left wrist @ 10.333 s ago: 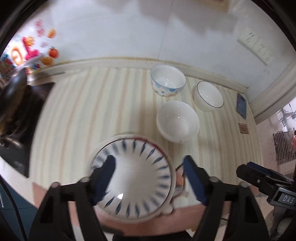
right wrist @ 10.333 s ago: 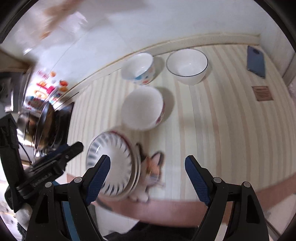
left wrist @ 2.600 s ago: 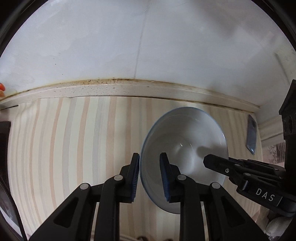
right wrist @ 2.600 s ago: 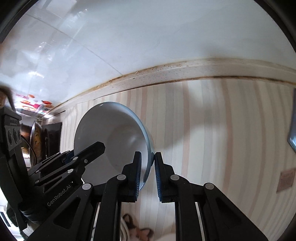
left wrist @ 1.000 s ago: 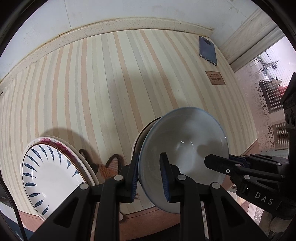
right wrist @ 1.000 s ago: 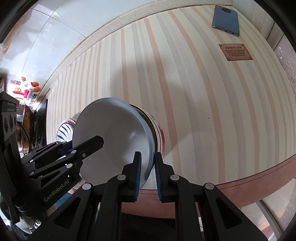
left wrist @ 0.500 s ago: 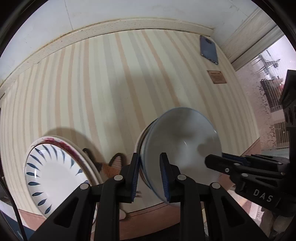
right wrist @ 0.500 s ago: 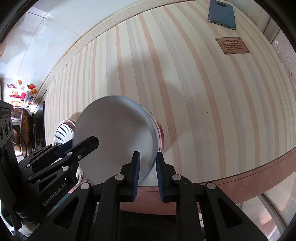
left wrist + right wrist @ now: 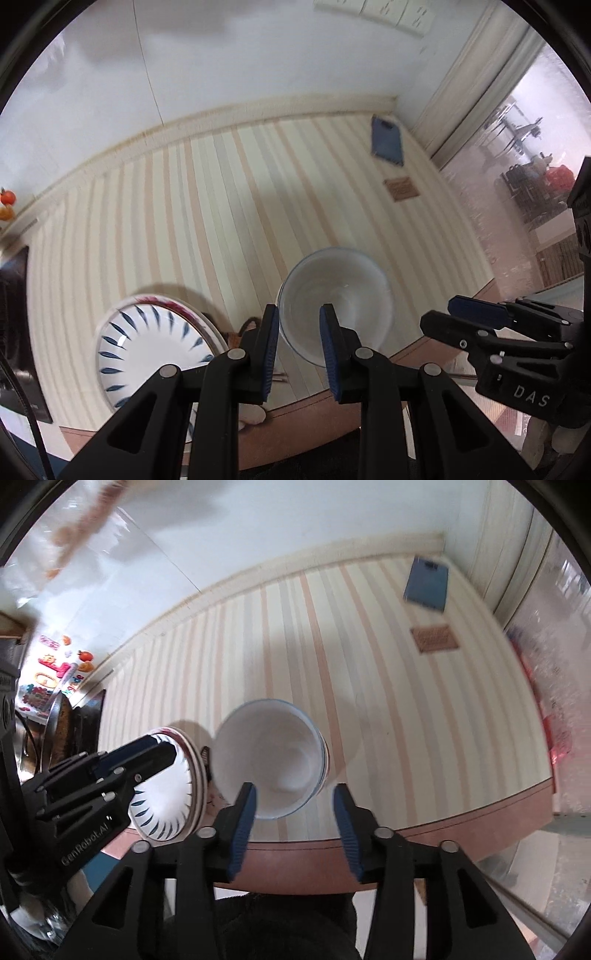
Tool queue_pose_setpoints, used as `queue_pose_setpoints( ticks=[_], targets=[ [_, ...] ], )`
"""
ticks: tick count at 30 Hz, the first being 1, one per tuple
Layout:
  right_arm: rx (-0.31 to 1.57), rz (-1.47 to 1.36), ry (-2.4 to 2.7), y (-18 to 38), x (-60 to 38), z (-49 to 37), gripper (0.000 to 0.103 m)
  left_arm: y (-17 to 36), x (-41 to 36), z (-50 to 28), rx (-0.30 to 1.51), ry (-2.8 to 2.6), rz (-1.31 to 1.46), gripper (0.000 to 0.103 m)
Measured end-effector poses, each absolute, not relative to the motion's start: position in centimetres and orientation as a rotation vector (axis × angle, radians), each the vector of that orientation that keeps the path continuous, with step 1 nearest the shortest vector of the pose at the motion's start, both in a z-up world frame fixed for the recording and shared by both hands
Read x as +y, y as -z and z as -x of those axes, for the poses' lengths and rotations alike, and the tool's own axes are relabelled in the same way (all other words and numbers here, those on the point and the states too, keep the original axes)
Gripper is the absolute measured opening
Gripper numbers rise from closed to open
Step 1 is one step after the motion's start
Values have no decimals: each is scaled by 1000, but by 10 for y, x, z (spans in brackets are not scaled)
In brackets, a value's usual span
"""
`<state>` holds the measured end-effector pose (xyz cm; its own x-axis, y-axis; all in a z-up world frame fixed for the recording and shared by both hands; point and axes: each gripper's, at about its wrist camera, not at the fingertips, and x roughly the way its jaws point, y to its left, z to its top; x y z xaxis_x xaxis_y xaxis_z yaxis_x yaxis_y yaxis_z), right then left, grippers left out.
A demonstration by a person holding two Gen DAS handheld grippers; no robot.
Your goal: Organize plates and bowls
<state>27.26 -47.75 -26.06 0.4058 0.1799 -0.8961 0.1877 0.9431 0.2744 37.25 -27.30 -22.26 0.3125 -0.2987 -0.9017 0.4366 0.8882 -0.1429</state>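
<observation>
Striped surface point(image 9: 207, 206): broad, pale, bounded by a reddish front edge. Plate stack point(image 9: 147, 347): blue-petal pattern, near the front edge, left of the bowls. Bowl stack point(image 9: 269, 760): white, nested, upright just beside the plates, close to the front edge. Left hand-held gripper point(image 9: 297, 347): fingers parted around the near rim of the top bowl, apparently not pinching it. Right hand-held gripper point(image 9: 293, 812): released, jaws spread wide, clear of the bowl. Blue phone point(image 9: 424, 581): far corner, well apart. Hazard, as judged: a withdrawing finger catching the rim could tip the stack over the edge.
</observation>
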Motion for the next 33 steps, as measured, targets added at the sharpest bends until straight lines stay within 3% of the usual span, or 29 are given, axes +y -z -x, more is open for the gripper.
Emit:
queue_pose_setpoints(
  ticks=[5, 7, 8, 9, 10, 22, 33],
  targets=[
    [1074, -356, 9, 217, -469, -243, 71, 187, -263, -357, 1081, 523, -135, 32],
    [1048, -339, 20, 201, -464, -231, 73, 175, -258, -352, 1051, 535, -141, 36],
    [1031, -331, 30, 194, -462, -225, 75, 170, -256, -349, 1037, 538, -143, 43],
    [1017, -326, 36, 188, -460, -220, 80, 166, -253, -347, 1028, 543, -145, 69],
    [1005, -327, 40, 183, -459, -214, 82, 161, -250, -344, 1015, 548, -145, 86],
    [986, -390, 56, 174, -471, -196, 91, 151, -242, -339, 1024, 609, -77, 91],
    [1139, -572, 3, 280, -513, -262, 94, 245, -263, -409, 1281, 669, 37, 91]
  ],
)
